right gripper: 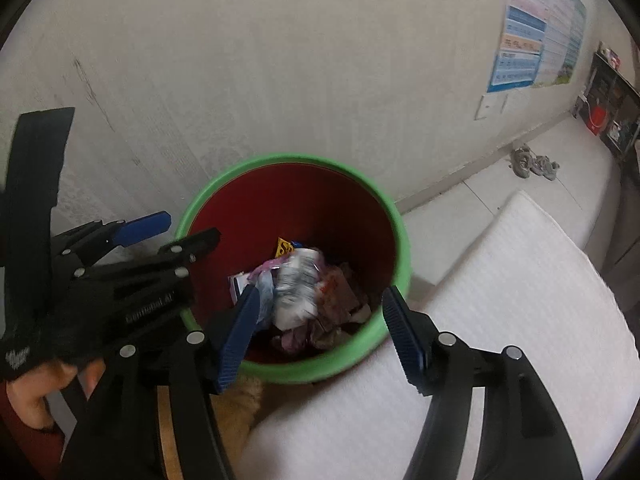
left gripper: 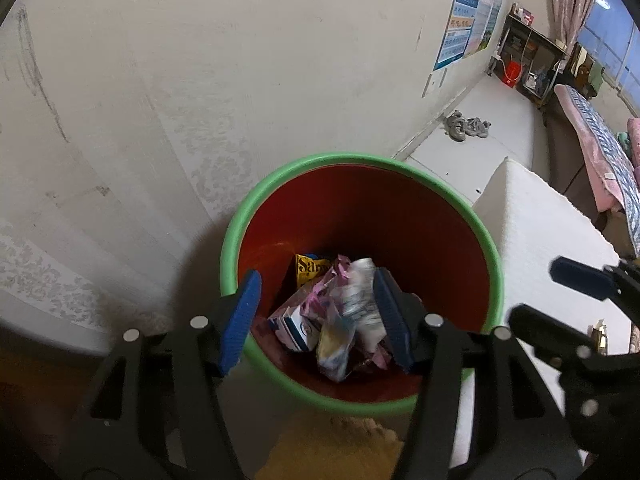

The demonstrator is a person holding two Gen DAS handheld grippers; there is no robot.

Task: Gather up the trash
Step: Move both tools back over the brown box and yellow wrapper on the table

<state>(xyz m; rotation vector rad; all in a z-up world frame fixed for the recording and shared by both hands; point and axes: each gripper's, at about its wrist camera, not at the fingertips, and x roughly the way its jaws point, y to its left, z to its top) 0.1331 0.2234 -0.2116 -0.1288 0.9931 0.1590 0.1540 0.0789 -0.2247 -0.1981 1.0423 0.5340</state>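
A bin with a green rim [left gripper: 352, 158] [right gripper: 288, 158] and a red inside stands against the wall. Several wrappers lie at its bottom, among them a yellow packet [left gripper: 310, 266] and a small white carton [left gripper: 300, 330]. A crumpled white wrapper [left gripper: 360, 292] [right gripper: 298, 284] shows blurred inside the bin, with no pad pressing on it. My left gripper [left gripper: 316, 280] [right gripper: 186, 228] hangs open over the bin's near left rim. My right gripper [right gripper: 322, 294] [left gripper: 540, 292] stands open over the near right rim, its fingers wide apart.
A white padded slab [left gripper: 540, 232] [right gripper: 520, 280] lies right of the bin. A patterned wall rises close behind it. Far right are a pair of shoes [left gripper: 466, 126], a bed [left gripper: 600, 148] and a shelf with a red bucket [left gripper: 510, 72]. A person's hand [right gripper: 32, 392] holds the left gripper.
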